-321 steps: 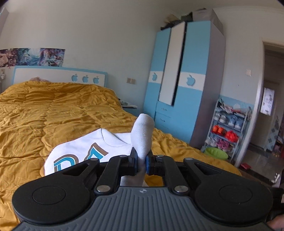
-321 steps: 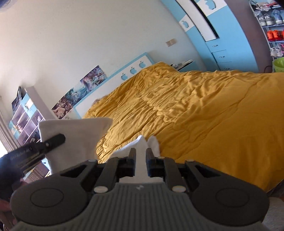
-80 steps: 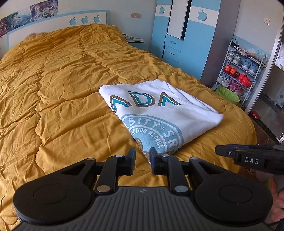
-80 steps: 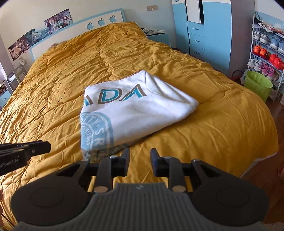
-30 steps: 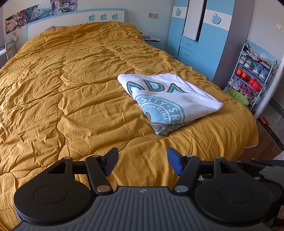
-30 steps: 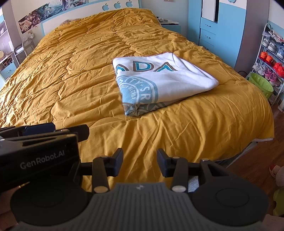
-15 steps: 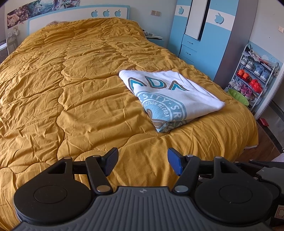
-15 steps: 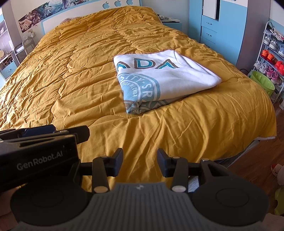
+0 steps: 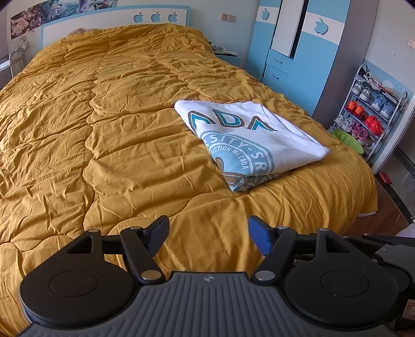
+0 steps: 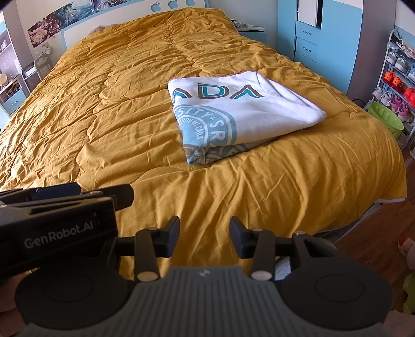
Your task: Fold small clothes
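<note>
Since a second ago, both hands have kept their place. Left wrist view: the left tongs (image 9: pixel 208 234) stand wide, jaws opening, nothing between them; the folded white sweatshirt with teal lettering (image 9: pixel 249 141) lies on the mustard-yellow quilted bed (image 9: pixel 103 129), well ahead. Right wrist view: the right tongs (image 10: pixel 205 234) stand half-open, empty; the sweatshirt (image 10: pixel 241 111) rests on the bed (image 10: pixel 103 103), beyond them.

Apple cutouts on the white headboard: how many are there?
3, side by side in a row near the right end of the headboard behind the yellow bed: left apple, middle apple, right apple. None look hidden.
</note>
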`<action>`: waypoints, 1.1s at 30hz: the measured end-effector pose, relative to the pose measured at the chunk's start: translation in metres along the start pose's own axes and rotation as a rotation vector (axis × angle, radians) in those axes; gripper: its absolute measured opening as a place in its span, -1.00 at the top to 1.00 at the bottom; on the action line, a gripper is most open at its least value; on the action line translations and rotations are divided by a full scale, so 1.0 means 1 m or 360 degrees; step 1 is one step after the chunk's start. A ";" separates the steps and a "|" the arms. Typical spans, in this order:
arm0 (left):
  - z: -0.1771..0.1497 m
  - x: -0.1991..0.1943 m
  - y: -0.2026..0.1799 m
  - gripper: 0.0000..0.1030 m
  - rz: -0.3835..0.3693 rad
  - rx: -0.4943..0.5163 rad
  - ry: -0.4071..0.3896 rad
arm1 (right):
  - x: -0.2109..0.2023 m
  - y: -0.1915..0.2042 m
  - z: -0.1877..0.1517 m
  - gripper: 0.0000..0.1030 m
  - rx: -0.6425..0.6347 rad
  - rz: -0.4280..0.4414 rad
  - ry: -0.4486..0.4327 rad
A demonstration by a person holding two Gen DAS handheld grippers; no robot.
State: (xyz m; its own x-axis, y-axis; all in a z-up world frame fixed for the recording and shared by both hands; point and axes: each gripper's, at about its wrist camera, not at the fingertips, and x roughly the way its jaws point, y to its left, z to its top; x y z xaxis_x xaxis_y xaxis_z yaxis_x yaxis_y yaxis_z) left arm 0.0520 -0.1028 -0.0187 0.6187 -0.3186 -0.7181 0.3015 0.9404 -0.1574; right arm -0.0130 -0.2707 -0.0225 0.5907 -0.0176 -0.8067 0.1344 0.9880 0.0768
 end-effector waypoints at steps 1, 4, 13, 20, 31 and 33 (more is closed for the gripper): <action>0.000 0.000 0.000 -0.59 0.0002 0.0000 -0.0001 | 0.000 0.000 0.000 0.25 0.0001 0.0001 -0.0002; 0.001 0.000 0.001 -0.60 0.0009 -0.0002 0.0002 | 0.000 0.001 0.000 0.25 0.0002 0.0002 -0.0004; 0.001 -0.002 0.000 -0.62 0.0027 0.0010 -0.0010 | 0.000 0.003 0.000 0.25 -0.0011 0.0001 -0.0014; 0.001 -0.003 -0.001 -0.62 0.0023 0.0012 -0.0006 | -0.001 0.005 -0.001 0.25 -0.0026 0.0002 -0.0020; 0.000 -0.003 0.000 -0.62 0.0018 -0.0002 0.0012 | -0.002 0.006 -0.001 0.25 -0.0029 0.0003 -0.0025; 0.000 -0.003 0.001 -0.62 0.0016 -0.0001 0.0014 | -0.002 0.007 -0.002 0.25 -0.0030 0.0002 -0.0023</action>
State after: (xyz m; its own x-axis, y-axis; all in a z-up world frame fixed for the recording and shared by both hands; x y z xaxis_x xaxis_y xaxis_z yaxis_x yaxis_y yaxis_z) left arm 0.0504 -0.1012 -0.0165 0.6154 -0.3080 -0.7255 0.2948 0.9436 -0.1505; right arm -0.0146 -0.2639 -0.0216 0.6022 -0.0186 -0.7982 0.1187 0.9907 0.0665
